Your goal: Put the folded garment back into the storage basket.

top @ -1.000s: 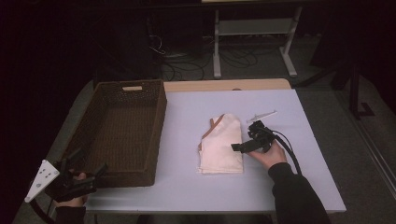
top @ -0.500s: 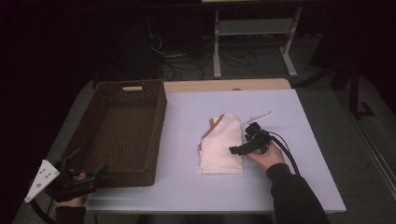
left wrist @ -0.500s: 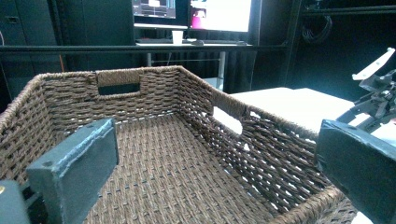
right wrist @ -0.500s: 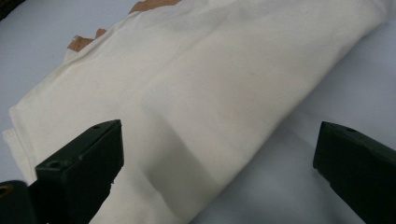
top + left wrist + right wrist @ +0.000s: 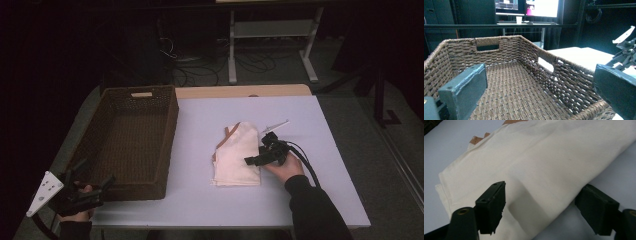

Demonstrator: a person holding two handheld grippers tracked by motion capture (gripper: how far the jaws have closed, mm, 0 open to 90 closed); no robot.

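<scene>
Cloth [image 5: 237, 156], cream and folded into a flat stack, lies near the middle of the pale counter [image 5: 330, 130], with a brown layer peeking out along its far left edge. The right tongs [image 5: 256, 160] reach in from the person's right hand [image 5: 284, 167] at the cloth's right edge. In the right gripper view the tongs [image 5: 541, 211] stand spread wide, 1 jaw over the cloth [image 5: 544, 167] and the other over bare counter beside its edge, gripping nothing. That straddle looks set to pinch the folded edge, though this is only a judgement.

To the left sits a brown woven basket [image 5: 170, 125], rectangular with handle slots in its walls. Its inside is bare weave with nothing in it. Cloth and basket sit apart, not touching.

The left tongs [image 5: 92, 192] hover off the basket's near left corner, clear of the cloth. In the left gripper view they [image 5: 539, 92] are parted wide and hold nothing, facing into the basket [image 5: 499, 42], perhaps waiting to steady it.
</scene>
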